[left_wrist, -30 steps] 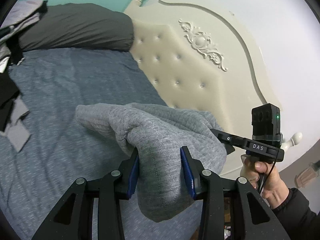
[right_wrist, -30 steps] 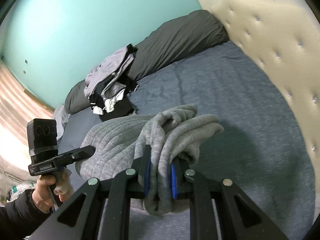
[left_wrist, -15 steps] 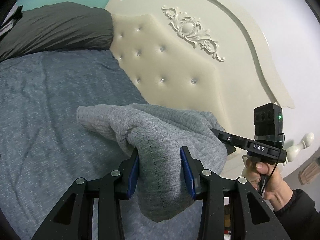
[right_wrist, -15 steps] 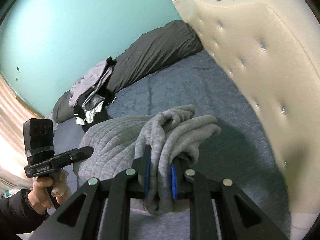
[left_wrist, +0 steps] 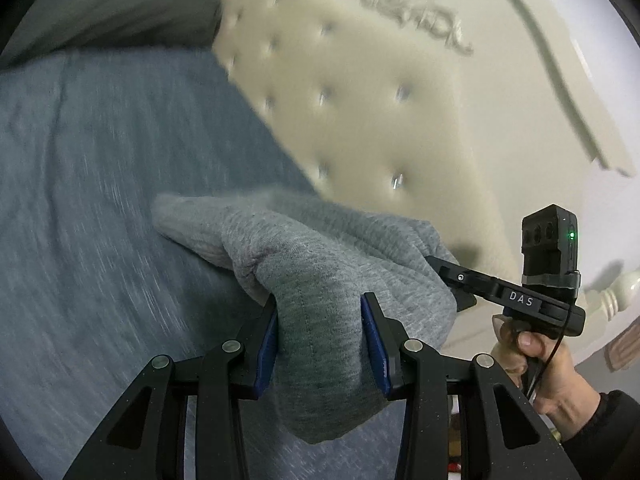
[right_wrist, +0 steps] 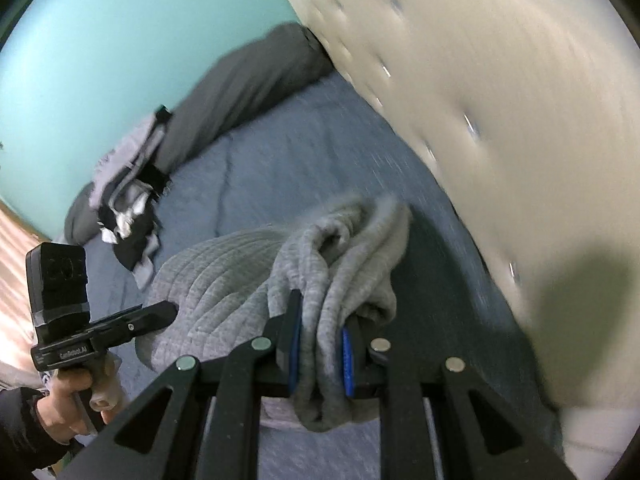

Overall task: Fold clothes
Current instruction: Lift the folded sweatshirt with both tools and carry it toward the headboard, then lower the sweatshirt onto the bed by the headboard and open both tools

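With my left gripper (left_wrist: 320,336) and right gripper (right_wrist: 318,354) each pinching a bunched end of the grey quilted knit garment (left_wrist: 320,256), I hold it doubled above the blue-grey bedspread (left_wrist: 100,200) beside the cream tufted headboard (left_wrist: 380,92), apparently part-folded, not laid down.

Both wrist cams sit close over bed (left_wrist: 80,200), facing headboard (left_wrist: 380,100); both see the sweater (left_wrist: 320,264).
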A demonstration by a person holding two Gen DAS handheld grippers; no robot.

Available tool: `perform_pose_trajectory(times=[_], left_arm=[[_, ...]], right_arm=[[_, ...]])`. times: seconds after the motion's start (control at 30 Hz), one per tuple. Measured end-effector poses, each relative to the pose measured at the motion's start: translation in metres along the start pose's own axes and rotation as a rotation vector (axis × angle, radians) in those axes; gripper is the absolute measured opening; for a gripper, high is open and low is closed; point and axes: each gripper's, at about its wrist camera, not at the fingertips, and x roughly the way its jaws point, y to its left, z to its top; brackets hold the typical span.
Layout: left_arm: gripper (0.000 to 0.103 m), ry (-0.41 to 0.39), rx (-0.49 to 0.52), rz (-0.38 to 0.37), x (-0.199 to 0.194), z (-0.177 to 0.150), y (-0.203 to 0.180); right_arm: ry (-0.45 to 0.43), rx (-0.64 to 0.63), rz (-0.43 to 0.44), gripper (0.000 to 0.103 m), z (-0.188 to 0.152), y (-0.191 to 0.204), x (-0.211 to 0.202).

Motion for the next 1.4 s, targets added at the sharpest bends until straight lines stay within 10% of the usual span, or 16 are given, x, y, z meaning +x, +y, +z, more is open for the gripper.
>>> perform_pose_trajectory(times=[0.9,1.4], left_arm=[[0.045,0.196,-0.166,0.024,0.014,-0.08,0.04],[0.044,0.221,0.035,0.074,0.032,-0.093,0.006]], right_arm=[[0.05,0.196,-0.175,0.023,-0.077,-0.063,-0.001],[0.041,0.243,-0.126,0.0,-0.057,-0.041,0.047]])
